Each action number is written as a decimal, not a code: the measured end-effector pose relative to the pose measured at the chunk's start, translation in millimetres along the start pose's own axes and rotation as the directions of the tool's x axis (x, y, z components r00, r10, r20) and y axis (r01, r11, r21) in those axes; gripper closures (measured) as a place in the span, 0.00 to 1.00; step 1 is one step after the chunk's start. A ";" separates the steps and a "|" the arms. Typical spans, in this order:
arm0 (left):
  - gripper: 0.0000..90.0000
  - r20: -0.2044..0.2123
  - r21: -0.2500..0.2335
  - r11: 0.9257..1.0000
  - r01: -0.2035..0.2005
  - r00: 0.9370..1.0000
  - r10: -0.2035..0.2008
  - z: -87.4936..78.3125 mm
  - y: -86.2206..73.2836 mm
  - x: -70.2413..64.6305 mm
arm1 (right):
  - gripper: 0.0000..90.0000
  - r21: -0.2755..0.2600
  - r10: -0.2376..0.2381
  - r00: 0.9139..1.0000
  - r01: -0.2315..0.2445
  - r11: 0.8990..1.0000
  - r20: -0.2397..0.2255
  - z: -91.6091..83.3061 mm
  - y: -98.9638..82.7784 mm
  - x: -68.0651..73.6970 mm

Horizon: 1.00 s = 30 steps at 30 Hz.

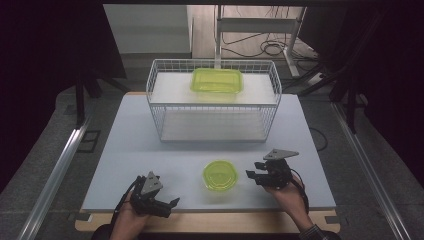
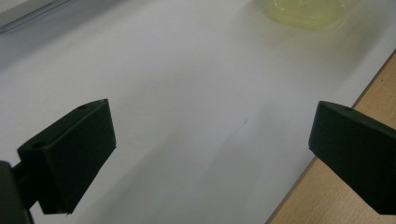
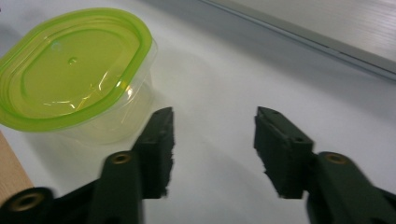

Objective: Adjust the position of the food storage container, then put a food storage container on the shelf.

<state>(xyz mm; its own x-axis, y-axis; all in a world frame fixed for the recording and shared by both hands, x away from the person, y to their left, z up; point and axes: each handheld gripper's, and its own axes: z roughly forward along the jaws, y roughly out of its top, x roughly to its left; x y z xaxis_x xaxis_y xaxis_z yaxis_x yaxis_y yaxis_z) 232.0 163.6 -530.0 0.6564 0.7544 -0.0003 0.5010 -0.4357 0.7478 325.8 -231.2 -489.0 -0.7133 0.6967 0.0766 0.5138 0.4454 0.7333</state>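
A small round clear container with a lime-green lid [image 1: 220, 175] stands on the white table near its front edge, between my two grippers. In the right gripper view the container [image 3: 70, 70] sits to the upper left, just beyond the left jaw and apart from it. My right gripper [image 1: 252, 169] [image 3: 215, 135] is open with nothing between its jaws. My left gripper [image 1: 171, 207] [image 2: 210, 135] rests at the front left, jaws wide open over bare table, with the container [image 2: 303, 11] blurred at the far top edge.
A white wire basket [image 1: 150, 95] stands at the back middle of the table, and a rectangular green-lidded container [image 1: 217, 81] lies on its upper white shelf. A wooden strip [image 2: 373, 98] runs along the table's front edge. Dark floor and frame rails flank the table.
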 end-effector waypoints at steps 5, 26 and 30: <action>0.00 0.001 0.000 1.000 0.001 1.000 -0.001 0.0 -0.1 0.2 | 0.34 -0.011 0.013 1.000 -0.013 1.000 0.000 -2.2 -2.8 -2.1; 0.00 0.000 0.003 1.000 -0.004 1.000 0.004 0.5 0.0 -0.3 | 0.09 -0.027 0.030 0.998 -0.032 0.999 -0.058 -4.2 -5.5 0.4; 0.00 -0.001 0.005 1.000 -0.006 1.000 0.006 0.5 0.2 -0.7 | 0.07 -0.017 0.074 0.992 -0.076 0.997 -0.103 -4.0 -0.6 2.4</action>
<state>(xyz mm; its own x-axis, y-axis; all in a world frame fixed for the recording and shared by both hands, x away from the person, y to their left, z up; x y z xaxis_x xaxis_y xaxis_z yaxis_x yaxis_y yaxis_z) 231.9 162.8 -530.2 0.6587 0.7524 0.0047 0.4999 -0.4422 0.7447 322.0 -232.1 -486.6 -0.7184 0.6663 0.1998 0.5588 0.3816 0.7364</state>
